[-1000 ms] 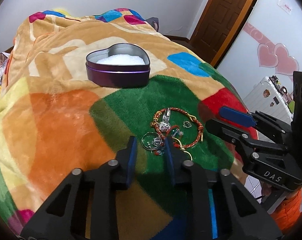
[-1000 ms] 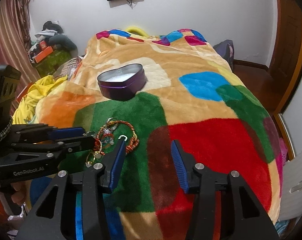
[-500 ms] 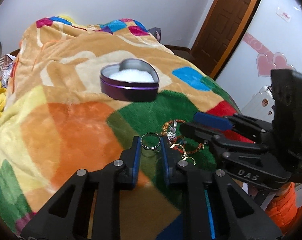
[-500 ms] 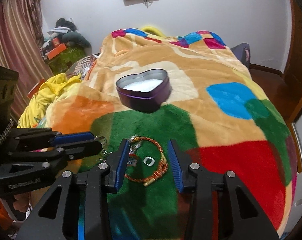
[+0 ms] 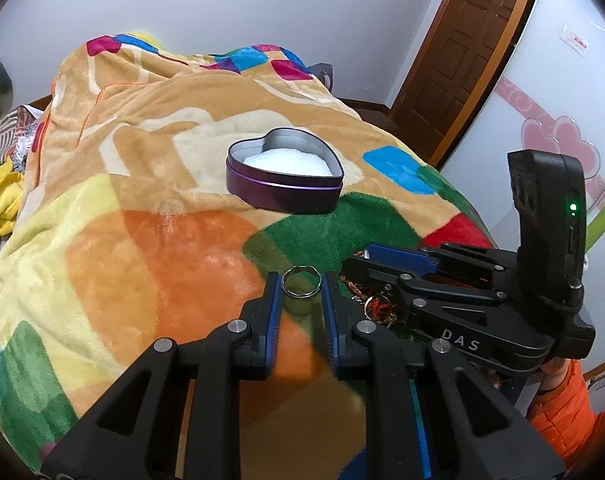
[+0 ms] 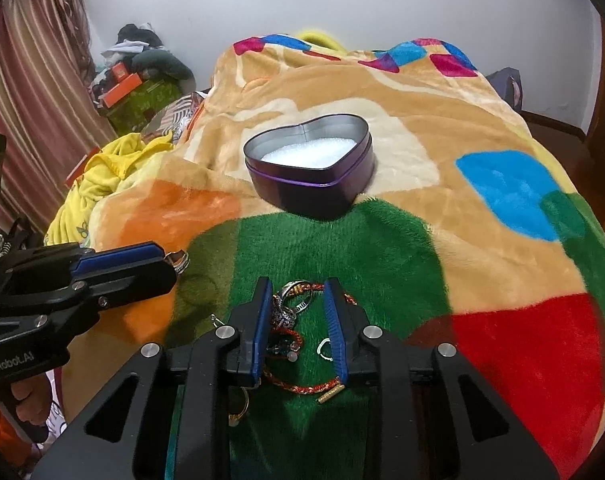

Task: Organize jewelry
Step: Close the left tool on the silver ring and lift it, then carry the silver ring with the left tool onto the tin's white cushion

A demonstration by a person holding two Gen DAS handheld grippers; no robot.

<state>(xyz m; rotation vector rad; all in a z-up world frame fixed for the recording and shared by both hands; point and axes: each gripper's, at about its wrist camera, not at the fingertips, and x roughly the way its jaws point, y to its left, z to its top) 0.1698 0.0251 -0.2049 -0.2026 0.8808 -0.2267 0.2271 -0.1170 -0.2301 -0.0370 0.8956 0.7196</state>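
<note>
While the left gripper pinches a ring at its tips, right gripper jaws are closing around the tangled bracelet pile (light, limp, snaggy: grab the cord).

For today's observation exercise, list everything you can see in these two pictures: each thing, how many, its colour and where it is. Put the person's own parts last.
blanket: one, patchwork of many colours, covers the bed.
tin: one, purple, heart-shaped, open, white padding inside, on the blanket.
ring: one, silver, between the left gripper's pads.
jewelry pile: one tangle, red-orange braided cord with silver and gold pieces, on the green patch.
door: one, brown, far right.
yellow cloth: one, left of the bed.
clutter: one heap, mixed colours, far left corner.
left gripper: one, black with blue pads, shut on the ring.
right gripper: one, black with blue pads, closing around the jewelry pile.
sleeve: one, orange, behind the right gripper.
</note>
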